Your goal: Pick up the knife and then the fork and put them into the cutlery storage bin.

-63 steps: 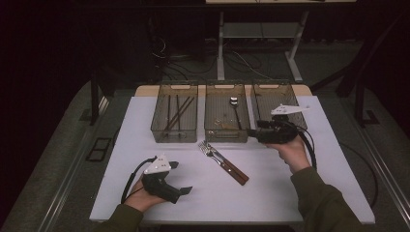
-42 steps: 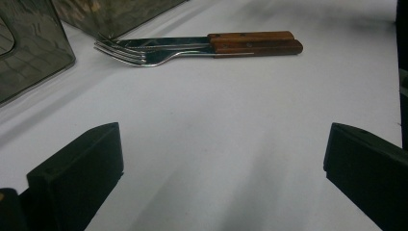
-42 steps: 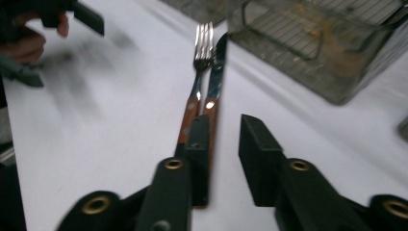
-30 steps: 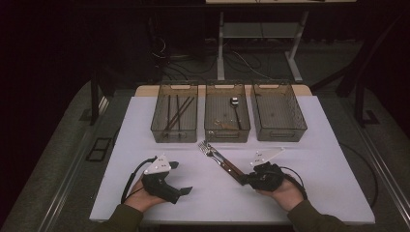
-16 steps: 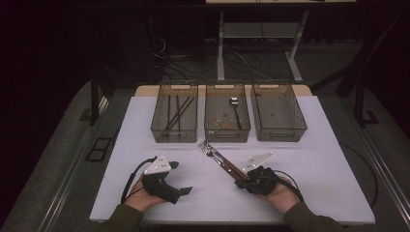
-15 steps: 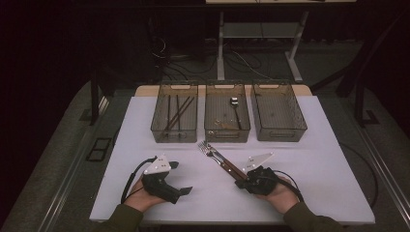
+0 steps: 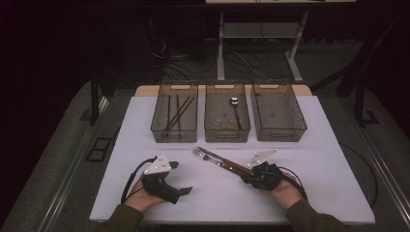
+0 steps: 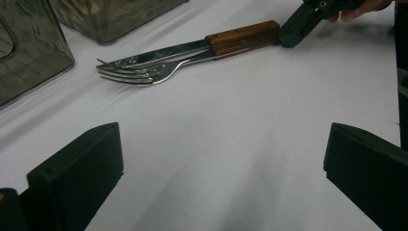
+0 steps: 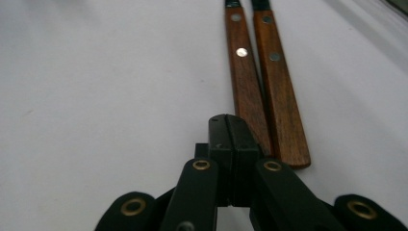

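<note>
- Two pieces of cutlery lie side by side on the matte white tabletop point(image 7: 319, 145), touching along their length: a steel fork with a riveted brown wooden handle point(image 8: 144, 74) and a steel knife with a matching wooden handle point(image 8: 243, 37). The fork's tines fan out in front of the knife's serrated, glossy blade. In the high view the pair lies on a slant in front of the middle bin, tips toward the bins and handles toward the person's right hand.
- In the right gripper view both handles show flat, long slabs of reddish wood grain with round metal rivets and rounded ends.
- The right gripper point(image 9: 230, 126), of matte black plastic with brass-coloured pins at its links, has its two jaws pressed flat together with nothing between them. Its tip rests at the end of the handles, just beside the nearer one.
- The left gripper point(image 7: 183, 191) sits on the table well apart from the cutlery, with its blocky black jaws spread wide and only bare table between them.
- Three smoky, see-through rectangular plastic bins stand in a row at the far side: the left bin point(image 7: 175, 112) holds thin dark sticks, the middle bin point(image 7: 226, 112) holds a metal spoon point(image 7: 234, 104), and the right bin point(image 7: 278, 112) stands beside them.
- Nothing lies between the right gripper and the handles.
</note>
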`<action>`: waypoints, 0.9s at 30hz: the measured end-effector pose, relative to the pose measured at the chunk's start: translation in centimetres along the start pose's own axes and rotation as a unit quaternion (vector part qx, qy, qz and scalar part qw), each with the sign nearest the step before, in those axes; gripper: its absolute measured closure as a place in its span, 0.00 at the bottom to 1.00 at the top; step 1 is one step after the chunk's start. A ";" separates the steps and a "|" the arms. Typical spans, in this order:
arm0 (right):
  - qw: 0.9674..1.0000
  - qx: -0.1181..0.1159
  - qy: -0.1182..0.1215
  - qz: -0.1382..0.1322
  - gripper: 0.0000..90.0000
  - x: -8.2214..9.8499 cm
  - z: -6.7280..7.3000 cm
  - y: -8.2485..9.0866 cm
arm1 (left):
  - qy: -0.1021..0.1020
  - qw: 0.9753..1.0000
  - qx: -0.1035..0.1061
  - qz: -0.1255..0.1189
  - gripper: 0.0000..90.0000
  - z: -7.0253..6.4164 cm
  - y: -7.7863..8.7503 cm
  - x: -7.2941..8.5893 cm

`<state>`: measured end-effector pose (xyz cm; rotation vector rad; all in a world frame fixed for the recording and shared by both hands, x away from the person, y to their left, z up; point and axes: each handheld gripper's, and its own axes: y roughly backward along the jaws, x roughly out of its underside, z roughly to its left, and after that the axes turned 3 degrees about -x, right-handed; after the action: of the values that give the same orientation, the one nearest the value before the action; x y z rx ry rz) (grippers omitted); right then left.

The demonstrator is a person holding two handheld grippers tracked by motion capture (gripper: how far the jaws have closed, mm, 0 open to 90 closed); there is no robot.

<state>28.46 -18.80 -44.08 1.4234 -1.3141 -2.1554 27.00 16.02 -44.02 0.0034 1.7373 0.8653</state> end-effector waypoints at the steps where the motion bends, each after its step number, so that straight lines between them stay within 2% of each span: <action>1: 1.000 0.005 -0.004 -0.001 1.00 0.0 -0.2 0.1 | 0.000 1.000 0.000 0.000 0.00 0.0 0.0 0.0; 5: 1.000 0.006 -0.012 -0.003 1.00 0.1 -0.7 0.2 | -0.001 1.000 0.001 0.001 0.00 0.0 0.0 0.0; 9: 1.000 -0.008 -0.013 -0.018 0.99 0.1 -0.9 0.8 | -0.001 1.000 0.001 0.001 0.00 0.0 0.0 0.0; 11: 0.999 -0.016 -0.015 -0.029 0.92 0.1 -1.0 1.1 | -0.001 1.000 0.002 0.000 0.00 0.1 0.0 0.0; 13: 0.999 -0.033 -0.016 -0.039 0.84 -0.1 -1.1 1.5 | -0.001 1.000 0.001 0.001 0.00 0.1 0.0 0.0; 16: 0.998 -0.042 -0.014 -0.054 0.70 -0.5 -1.4 2.0 | 0.009 1.000 0.005 -0.003 0.00 0.1 0.0 0.1; 19: 0.997 -0.037 -0.010 -0.065 0.59 -1.2 -1.7 2.4 | 0.008 1.000 0.004 -0.002 0.00 0.2 -0.1 0.1; 20: 0.997 -0.035 -0.010 -0.067 0.58 -1.4 -1.8 2.4 | 0.006 1.000 0.004 -0.003 0.00 0.2 0.0 0.0; 22: 0.996 -0.052 -0.005 -0.069 0.56 -1.8 -2.1 2.4 | 0.007 1.000 0.003 -0.004 0.00 0.1 0.0 0.0; 25: 0.996 -0.055 0.006 -0.063 0.49 -2.6 -2.3 2.0 | 0.004 1.000 0.003 -0.002 0.00 0.1 0.0 0.0; 27: 0.996 -0.061 0.011 -0.064 0.48 -3.0 -2.4 1.7 | 0.000 1.000 0.004 -0.001 0.00 0.1 0.0 0.0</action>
<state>31.47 -19.18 -41.22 1.5159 -1.0890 -2.2507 27.13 16.08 -44.03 0.0079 1.7412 0.8571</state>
